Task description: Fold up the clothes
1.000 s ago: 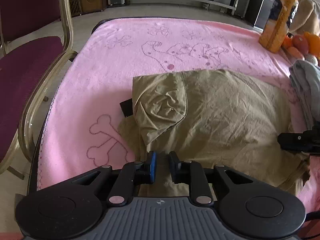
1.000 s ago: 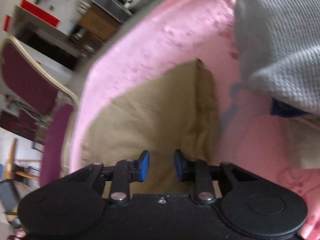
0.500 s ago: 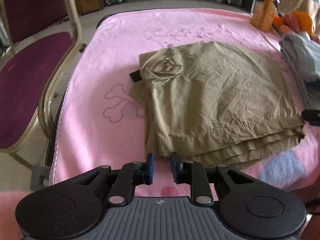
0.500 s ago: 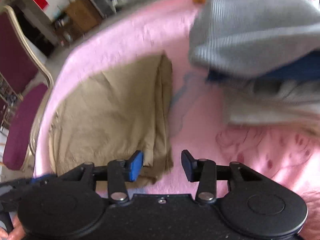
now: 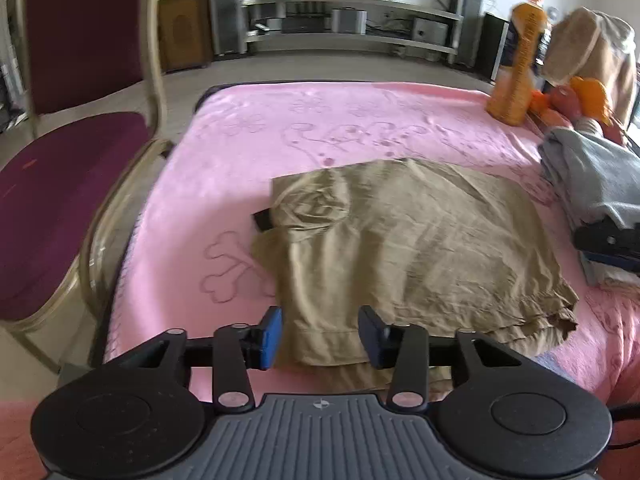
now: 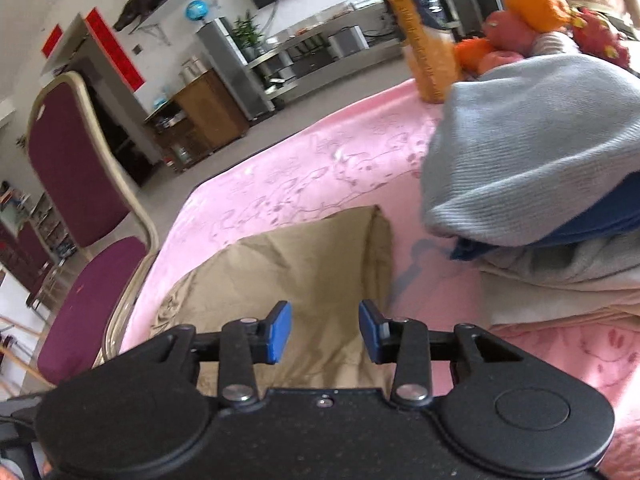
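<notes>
A folded khaki garment (image 5: 412,240) lies on the pink blanket (image 5: 240,160); it also shows in the right wrist view (image 6: 312,280). My left gripper (image 5: 320,338) is open and empty over the garment's near left hem. My right gripper (image 6: 324,332) is open and empty over the garment's right edge; part of it shows at the right of the left wrist view (image 5: 608,238). A black tag (image 5: 262,220) pokes out at the garment's left side.
A stack of folded clothes topped by a grey knit (image 6: 532,160) sits right of the garment, also in the left wrist view (image 5: 592,176). An orange drink bottle (image 5: 518,64) and fruit (image 6: 532,0) stand behind. A maroon chair (image 5: 60,168) stands left of the table.
Both grippers opened wide from nearly shut. The left gripper drew back to the near edge, then tilted up. The right gripper swung and now sits over the garment's right edge.
</notes>
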A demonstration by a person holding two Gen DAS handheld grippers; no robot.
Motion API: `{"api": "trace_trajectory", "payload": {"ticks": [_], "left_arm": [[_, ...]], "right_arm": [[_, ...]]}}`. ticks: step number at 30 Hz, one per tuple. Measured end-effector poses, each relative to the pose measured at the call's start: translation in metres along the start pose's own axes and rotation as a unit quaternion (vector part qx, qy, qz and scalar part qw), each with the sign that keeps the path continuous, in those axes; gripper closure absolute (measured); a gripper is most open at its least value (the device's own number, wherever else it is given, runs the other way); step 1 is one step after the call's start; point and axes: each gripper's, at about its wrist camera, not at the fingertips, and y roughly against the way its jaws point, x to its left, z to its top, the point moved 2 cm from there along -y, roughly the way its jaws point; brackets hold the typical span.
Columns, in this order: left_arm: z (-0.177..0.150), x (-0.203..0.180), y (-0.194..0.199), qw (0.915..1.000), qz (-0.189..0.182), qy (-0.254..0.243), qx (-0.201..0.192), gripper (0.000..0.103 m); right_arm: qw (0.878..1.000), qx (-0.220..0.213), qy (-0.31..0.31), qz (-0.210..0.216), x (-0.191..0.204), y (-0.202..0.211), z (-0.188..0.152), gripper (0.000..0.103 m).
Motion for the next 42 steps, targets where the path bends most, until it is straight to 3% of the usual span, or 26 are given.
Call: {"api": "trace_trajectory", "payload": {"ticks": [6, 11, 15, 21, 25, 31, 34, 37, 42], "left_arm": [[-0.010, -0.010, -0.035, 0.9974, 0.007, -0.031, 0.065, 0.054], [-0.013, -0.005, -0.039, 0.9969, 0.008, -0.020, 0.075, 0.048], [-0.014, 0.003, -0.041, 0.9963, 0.007, 0.001, 0.085, 0.042], [-0.014, 0.002, -0.038, 0.9959, 0.012, -0.004, 0.089, 0.041], [-0.007, -0.001, -0.013, 0.9987, 0.015, -0.017, 0.046, 0.055], [0.035, 0.014, 0.046, 0.9973, -0.028, 0.017, -0.066, 0.055], [0.061, 0.014, 0.058, 0.9943, -0.033, 0.021, -0.099, 0.055], [0.076, 0.009, 0.047, 0.9946, -0.033, 0.022, -0.095, 0.053], [0.085, 0.006, -0.009, 0.9991, -0.008, 0.018, -0.038, 0.056]], "right_arm": [[0.998, 0.014, 0.055, -0.013, 0.020, -0.009, -0.012, 0.074], [0.997, 0.016, 0.074, -0.008, 0.023, -0.010, -0.015, 0.075], [0.987, 0.081, 0.120, -0.062, 0.023, -0.032, -0.029, 0.075], [0.992, 0.087, 0.070, -0.054, 0.018, -0.008, -0.021, 0.075], [0.995, 0.086, 0.033, -0.044, 0.014, 0.010, -0.015, 0.075], [0.999, 0.036, -0.020, 0.035, 0.032, 0.055, 0.025, 0.075], [0.996, 0.003, -0.034, 0.077, 0.047, 0.063, 0.051, 0.075], [0.993, -0.007, -0.059, 0.101, 0.050, 0.045, 0.069, 0.072], [0.995, 0.002, -0.079, 0.067, 0.035, -0.016, 0.071, 0.071]]}}
